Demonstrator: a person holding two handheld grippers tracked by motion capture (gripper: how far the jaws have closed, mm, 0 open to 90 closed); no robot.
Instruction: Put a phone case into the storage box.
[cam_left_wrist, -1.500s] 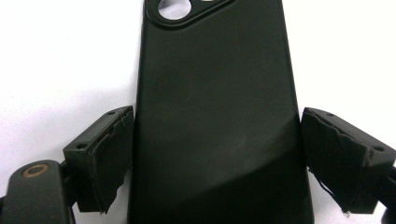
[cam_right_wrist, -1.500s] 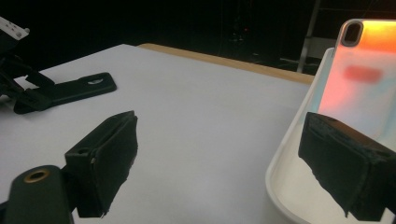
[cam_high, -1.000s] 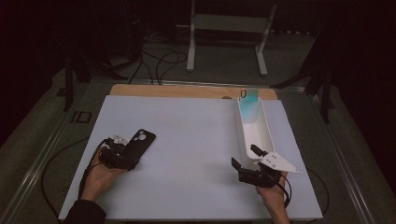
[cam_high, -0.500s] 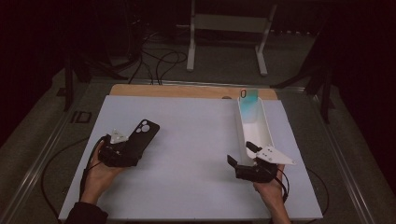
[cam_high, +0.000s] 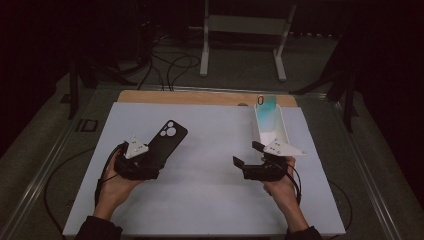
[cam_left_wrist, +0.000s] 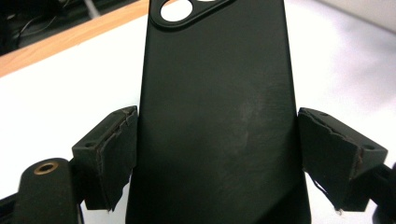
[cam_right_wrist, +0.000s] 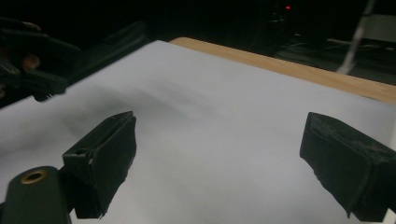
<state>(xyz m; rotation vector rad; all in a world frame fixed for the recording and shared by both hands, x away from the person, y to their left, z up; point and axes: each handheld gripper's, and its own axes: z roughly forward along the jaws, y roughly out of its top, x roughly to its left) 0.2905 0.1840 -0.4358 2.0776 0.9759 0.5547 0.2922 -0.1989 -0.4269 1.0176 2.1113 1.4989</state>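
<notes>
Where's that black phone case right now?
In the high view, the black phone case is on the left, clamped in the left gripper, angled over the white mat.

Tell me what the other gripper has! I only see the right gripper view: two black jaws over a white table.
Observer: The left gripper grips a black phone case by its long edges.
Operator: Is there a phone too?
Observer: Yes, a teal phone leans in a white tray at the table's far right.
Operator: Is my gripper close to it?
Observer: The right gripper sits just in front of the tray's near end, jaws open and empty.
</notes>
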